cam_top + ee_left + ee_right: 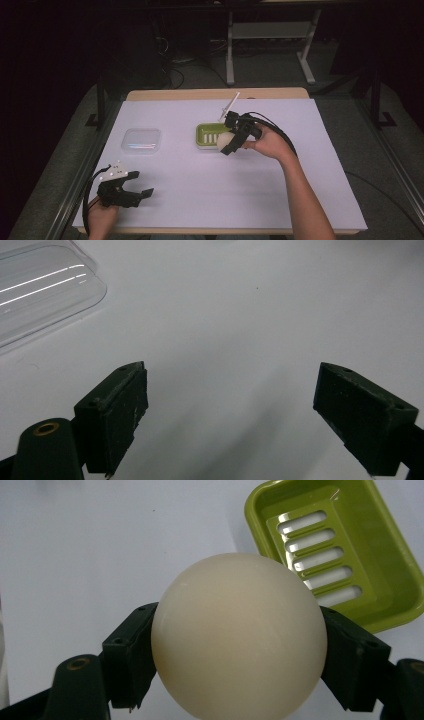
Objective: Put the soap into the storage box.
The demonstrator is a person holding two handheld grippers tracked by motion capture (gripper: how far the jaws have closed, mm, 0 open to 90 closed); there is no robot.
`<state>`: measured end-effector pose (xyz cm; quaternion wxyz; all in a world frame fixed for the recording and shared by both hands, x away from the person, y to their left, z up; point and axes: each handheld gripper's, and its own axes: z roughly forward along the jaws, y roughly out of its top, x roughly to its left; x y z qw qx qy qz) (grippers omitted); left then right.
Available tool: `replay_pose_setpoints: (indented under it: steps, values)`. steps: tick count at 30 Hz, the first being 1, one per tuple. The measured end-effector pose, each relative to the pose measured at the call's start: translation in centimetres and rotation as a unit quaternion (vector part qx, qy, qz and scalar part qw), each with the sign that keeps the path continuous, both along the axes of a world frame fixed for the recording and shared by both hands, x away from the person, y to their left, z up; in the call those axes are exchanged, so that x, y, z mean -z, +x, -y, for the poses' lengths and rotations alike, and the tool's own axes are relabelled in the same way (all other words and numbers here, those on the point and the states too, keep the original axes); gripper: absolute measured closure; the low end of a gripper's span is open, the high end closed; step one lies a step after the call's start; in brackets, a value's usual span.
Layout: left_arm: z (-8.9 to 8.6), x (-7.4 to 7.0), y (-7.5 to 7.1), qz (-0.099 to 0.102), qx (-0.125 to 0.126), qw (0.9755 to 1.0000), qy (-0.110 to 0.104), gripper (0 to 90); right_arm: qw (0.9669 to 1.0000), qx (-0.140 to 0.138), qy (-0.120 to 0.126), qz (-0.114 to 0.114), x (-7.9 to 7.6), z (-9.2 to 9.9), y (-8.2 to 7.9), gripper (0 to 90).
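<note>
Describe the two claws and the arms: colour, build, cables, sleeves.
Both claws are black, each with two blocky jaws faced with flat pads and fixed by small screws. The left claw carries a grey three-cornered plate with white dots on top and has a brass-coloured bushing at its base. The right claw trails looping black cables. Forearms are bare; no sleeves or gloves visible.

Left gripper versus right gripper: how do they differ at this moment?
The left gripper is open and holds nothing; the right gripper is clamped on a cream soap. The left sits low near the table's front edge, the right by the green soap dish. Both have black jaws.
</note>
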<state>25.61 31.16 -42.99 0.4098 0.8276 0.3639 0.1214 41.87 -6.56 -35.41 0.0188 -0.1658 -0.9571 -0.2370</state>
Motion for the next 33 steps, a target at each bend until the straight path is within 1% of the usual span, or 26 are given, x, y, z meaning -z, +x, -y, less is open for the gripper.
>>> replay_pose_setpoints:
  steps: [7, 10, 12, 16, 17, 19, 22, 24, 25, 26, 27, 28, 33]
  values:
    - [-0.1, 0.0, 0.1, 0.002, 0.001, 1.0, 0.001, 13.6, 1.0, -0.003, -0.005, -0.006, -0.4, -0.6, 1.2, 23.9]
    - [-0.1, 0.0, 0.1, 0.001, 0.001, 1.0, 0.001, 13.6, 0.9998, -0.004, -0.017, -0.002, -0.6, -1.0, 1.6, 23.9]
    - [-0.1, 0.0, 0.1, 0.001, 0.001, 1.0, 0.001, 13.6, 0.9999, -0.006, -0.014, -0.002, -0.8, -1.3, 2.0, 23.9]
    - [-0.1, 0.0, 0.1, 0.001, 0.001, 1.0, 0.002, 13.6, 0.9998, -0.01, -0.018, -0.003, -1.1, -1.9, 2.6, 23.9]
    - [-0.1, 0.0, 0.0, -0.001, 0.0, 1.0, 0.0, 13.6, 0.9998, -0.009, -0.016, -0.002, -1.1, -2.0, 2.8, 23.9]
    - [-0.1, 0.0, 0.0, -0.002, 0.0, 1.0, -0.001, 13.6, 0.9998, -0.007, -0.015, -0.009, -1.2, -2.2, 3.1, 23.9]
    - [0.0, 0.0, 0.0, -0.001, 0.0, 1.0, 0.0, 13.6, 0.9998, -0.01, -0.019, -0.006, -1.1, -2.7, 3.6, 23.9]
    - [0.0, 0.0, 0.0, -0.001, 0.001, 1.0, 0.0, 13.6, 0.9998, -0.007, -0.016, -0.01, -1.0, -2.9, 3.8, 23.9]
    - [0.0, 0.0, 0.0, -0.001, 0.001, 1.0, -0.001, 13.6, 0.9998, -0.006, -0.015, -0.007, -0.8, -3.0, 3.9, 23.9]
    - [0.0, 0.0, 0.0, -0.001, -0.002, 1.0, -0.006, 13.6, 0.9998, -0.004, -0.016, -0.008, -0.7, -3.0, 4.0, 23.9]
    - [0.0, 0.0, 0.0, -0.001, -0.003, 1.0, -0.006, 13.6, 0.9999, -0.003, -0.015, -0.007, -0.6, -3.1, 4.1, 23.9]
    - [0.0, 0.0, 0.0, -0.001, 0.001, 1.0, 0.0, 13.6, 0.9998, 0.0, -0.019, -0.007, -0.4, -3.1, 4.3, 23.9]
    - [0.0, 0.0, 0.0, -0.002, 0.002, 1.0, 0.001, 13.6, 0.9997, 0.013, -0.022, -0.007, 0.2, -3.2, 5.0, 23.9]
